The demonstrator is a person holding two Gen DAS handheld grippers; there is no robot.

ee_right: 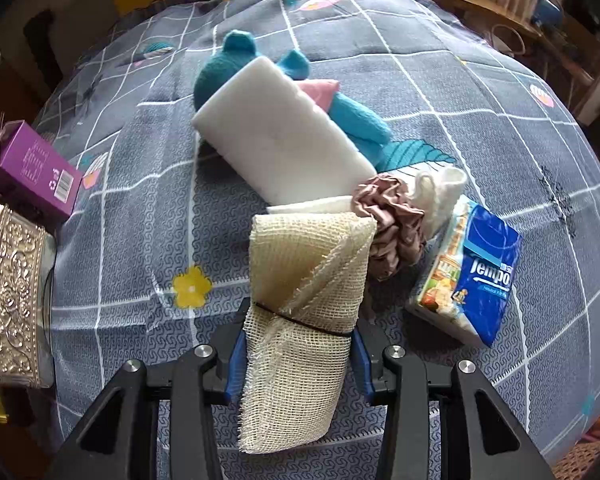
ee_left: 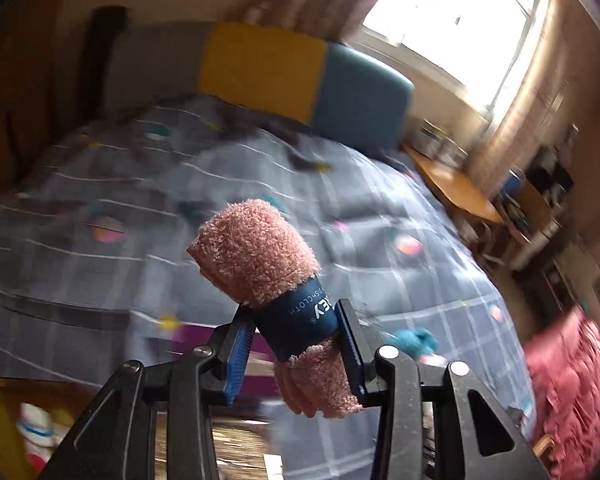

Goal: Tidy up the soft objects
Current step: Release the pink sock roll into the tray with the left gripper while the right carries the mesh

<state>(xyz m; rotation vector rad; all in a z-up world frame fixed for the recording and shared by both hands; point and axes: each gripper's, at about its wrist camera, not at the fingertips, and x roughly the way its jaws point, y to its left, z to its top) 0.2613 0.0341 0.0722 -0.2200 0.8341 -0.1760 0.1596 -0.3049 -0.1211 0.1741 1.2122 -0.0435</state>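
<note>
Fingers of the left gripper (ee_left: pixel 296 348) pinch a rolled pink dishcloth (ee_left: pixel 260 256) above the bed (ee_left: pixel 80 184); right gripper (ee_right: pixel 298 344) fingers clamp a mesh cloth roll (ee_right: pixel 304 280). Ahead of them lies the soft pile beside a tissue pack (ee_right: pixel 472 272). Lower each roll gently before releasing.

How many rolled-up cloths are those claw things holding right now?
2. The left gripper clamps a pink fluffy dishcloth roll by its blue paper band. The right gripper clamps a cream mesh cloth roll. More may lie hidden in the pile.
</note>
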